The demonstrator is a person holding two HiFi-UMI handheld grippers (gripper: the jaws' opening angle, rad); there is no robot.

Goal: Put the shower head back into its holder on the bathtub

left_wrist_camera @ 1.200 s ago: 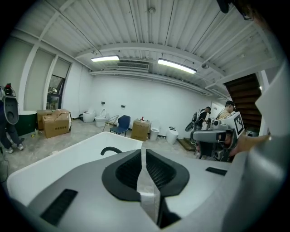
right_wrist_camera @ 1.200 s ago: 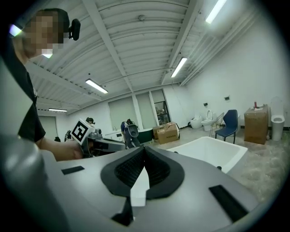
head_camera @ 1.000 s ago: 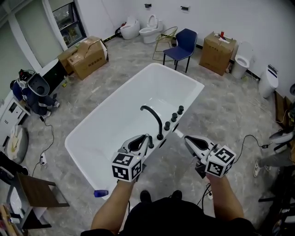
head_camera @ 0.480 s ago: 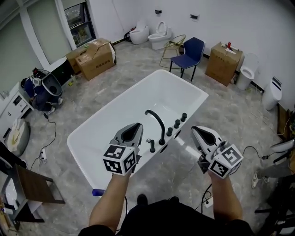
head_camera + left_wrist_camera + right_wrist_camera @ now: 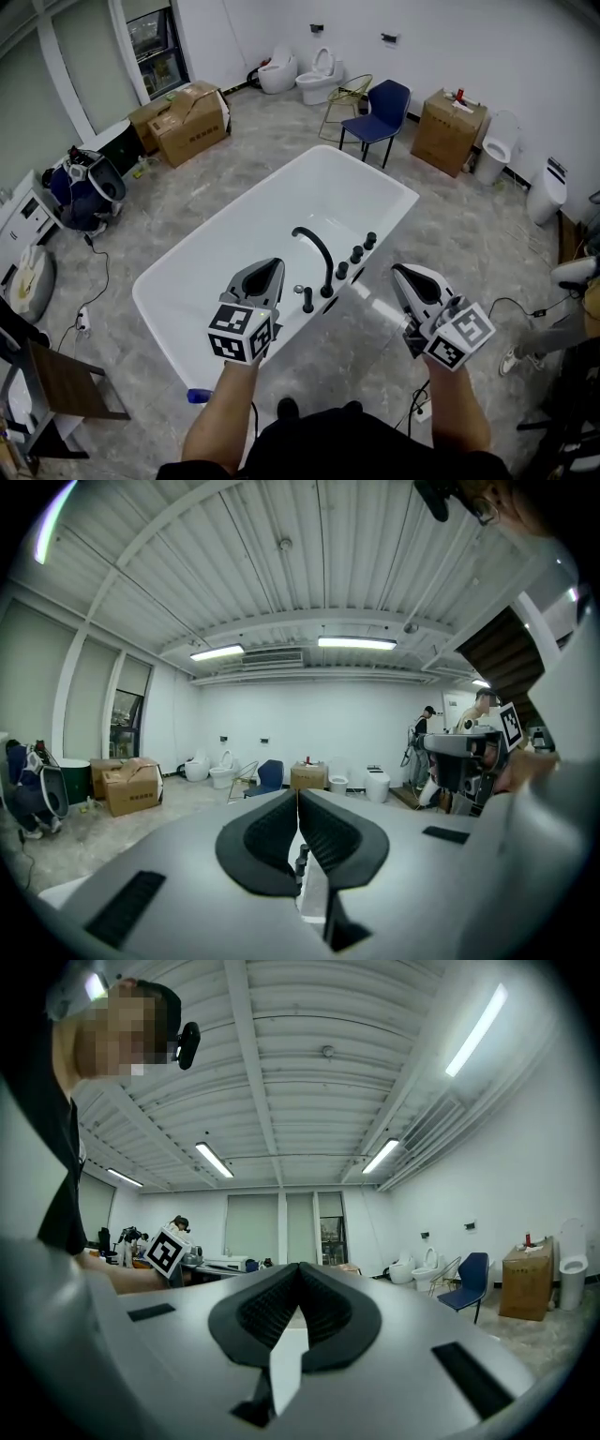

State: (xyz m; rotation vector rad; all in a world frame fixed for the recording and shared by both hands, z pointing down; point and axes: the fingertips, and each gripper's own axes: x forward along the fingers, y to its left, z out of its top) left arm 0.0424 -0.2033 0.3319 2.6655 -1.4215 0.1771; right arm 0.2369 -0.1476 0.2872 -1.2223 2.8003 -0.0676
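Jaws of both grippers are clenched, pad against pad, and nothing is between them. The left gripper (image 5: pixel 272 266) and the right gripper (image 5: pixel 402 271) are held side by side over the near long side of the white bathtub (image 5: pixel 281 206), both pointing away from the person.

From above one sees the shower head (image 5: pixel 307 301): a short black piece standing upright on the rim of the bathtub, just to the right of the left jaws and well to the left of the right jaws. Next to it rises the curved black faucet (image 5: pixel 317 246), and beyond that a row of black knobs (image 5: pixel 356 254) runs along the rim, between the two pairs of jaws. Neither gripper touches any of these.

The left gripper view shows the closed left gripper (image 5: pixel 298 795) from behind. Under the meeting tips only some dark fittings (image 5: pixel 300 859) show through the slit, too small to name. At its right edge the marker cube (image 5: pixel 511 726) of the other gripper shows.

The right gripper view shows the closed right gripper (image 5: pixel 300 1267) and no bathtub at all: instead the ceiling lamps, a blue chair (image 5: pixel 469 1281) to the right of the jaws, and to their left the left gripper's marker cube (image 5: pixel 167 1252).
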